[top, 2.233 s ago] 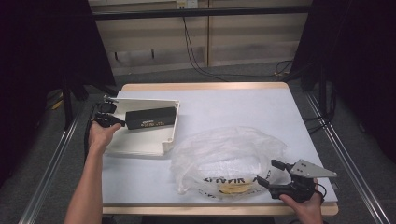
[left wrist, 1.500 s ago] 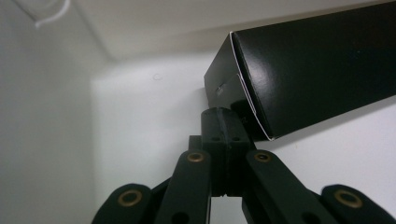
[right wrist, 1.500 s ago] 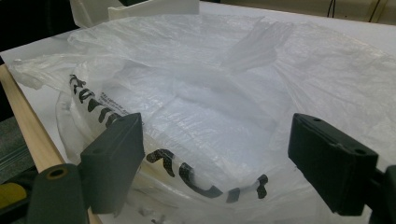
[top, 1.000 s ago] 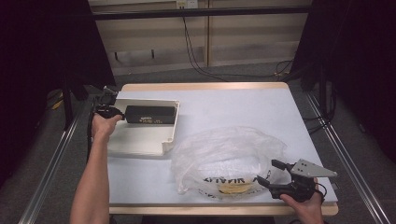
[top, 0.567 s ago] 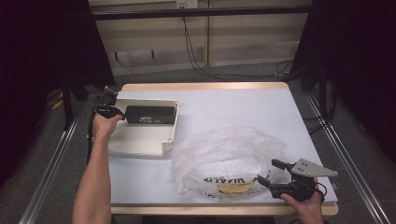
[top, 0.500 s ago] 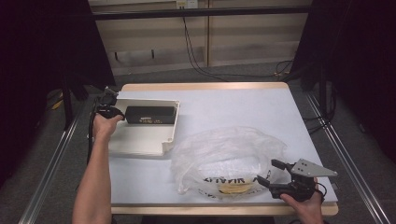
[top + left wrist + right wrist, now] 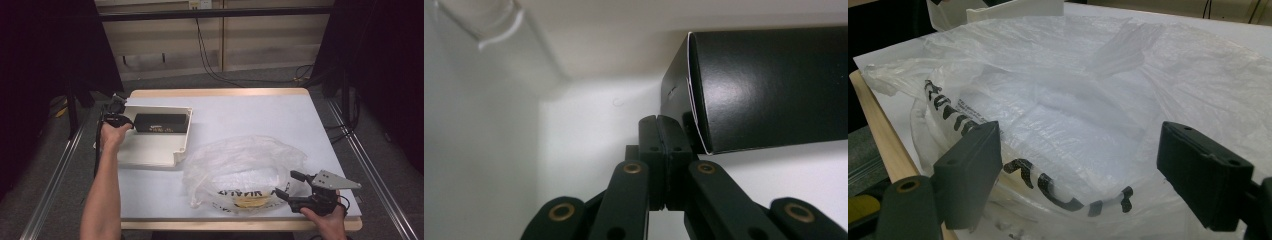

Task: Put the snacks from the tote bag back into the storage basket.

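Observation:
A long black box [image 7: 161, 122] lies in a white tray [image 7: 155, 150] at the table's left. My left gripper [image 7: 131, 122] is at the box's left end, inside the tray. In the left gripper view its jaws [image 7: 664, 135] are pressed together with nothing between them, just beside the black box's [image 7: 769, 90] open end, over the tray floor [image 7: 584, 125]. A crumpled clear plastic bag [image 7: 245, 167] with black lettering lies front and centre. My right gripper [image 7: 286, 184] stands open at the bag's front right; the bag [image 7: 1073, 100] spreads beyond its wide-apart jaws [image 7: 1085, 170].
Something yellow [image 7: 252, 201] shows through the bag near the table's front edge [image 7: 225, 224]. Bare white tabletop [image 7: 260, 115] lies behind the bag and right of the tray. Metal rails run along both sides, and cables lie on the floor behind.
Over two seconds my left gripper and the black box shifted slightly toward the tray's far side. The last second shows no visible movement, and the right gripper has stayed put.

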### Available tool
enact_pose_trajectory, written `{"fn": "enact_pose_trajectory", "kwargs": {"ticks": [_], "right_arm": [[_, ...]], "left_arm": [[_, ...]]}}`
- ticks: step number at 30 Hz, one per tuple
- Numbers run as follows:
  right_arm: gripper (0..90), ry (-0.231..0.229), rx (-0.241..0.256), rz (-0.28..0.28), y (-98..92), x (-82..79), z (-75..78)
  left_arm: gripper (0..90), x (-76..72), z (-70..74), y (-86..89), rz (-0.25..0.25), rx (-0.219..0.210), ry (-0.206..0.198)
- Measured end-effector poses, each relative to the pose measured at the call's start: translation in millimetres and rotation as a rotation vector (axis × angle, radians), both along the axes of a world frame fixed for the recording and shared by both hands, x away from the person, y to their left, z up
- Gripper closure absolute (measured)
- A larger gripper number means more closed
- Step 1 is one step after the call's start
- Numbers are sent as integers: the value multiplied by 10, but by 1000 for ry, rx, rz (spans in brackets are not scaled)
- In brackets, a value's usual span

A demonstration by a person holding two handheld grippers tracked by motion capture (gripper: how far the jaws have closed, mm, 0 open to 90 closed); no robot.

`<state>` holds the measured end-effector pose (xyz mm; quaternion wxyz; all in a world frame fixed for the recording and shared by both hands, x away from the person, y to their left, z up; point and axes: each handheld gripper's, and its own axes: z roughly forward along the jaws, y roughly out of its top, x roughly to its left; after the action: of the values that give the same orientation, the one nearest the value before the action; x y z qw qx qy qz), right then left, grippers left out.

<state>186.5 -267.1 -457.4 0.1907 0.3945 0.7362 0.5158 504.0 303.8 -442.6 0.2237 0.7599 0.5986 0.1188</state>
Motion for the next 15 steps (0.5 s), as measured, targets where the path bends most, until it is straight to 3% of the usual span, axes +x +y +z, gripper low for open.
{"fn": "enact_pose_trajectory", "kwargs": {"ticks": [9, 15], "right_arm": [[176, -2, 1, 1, 17, 0, 7], [177, -8, -10, 3, 26, -8, 12]], "left_arm": [[799, -41, 69, 45, 40, -1, 0], [673, -110, 209, 84, 22, -25, -46]]}}
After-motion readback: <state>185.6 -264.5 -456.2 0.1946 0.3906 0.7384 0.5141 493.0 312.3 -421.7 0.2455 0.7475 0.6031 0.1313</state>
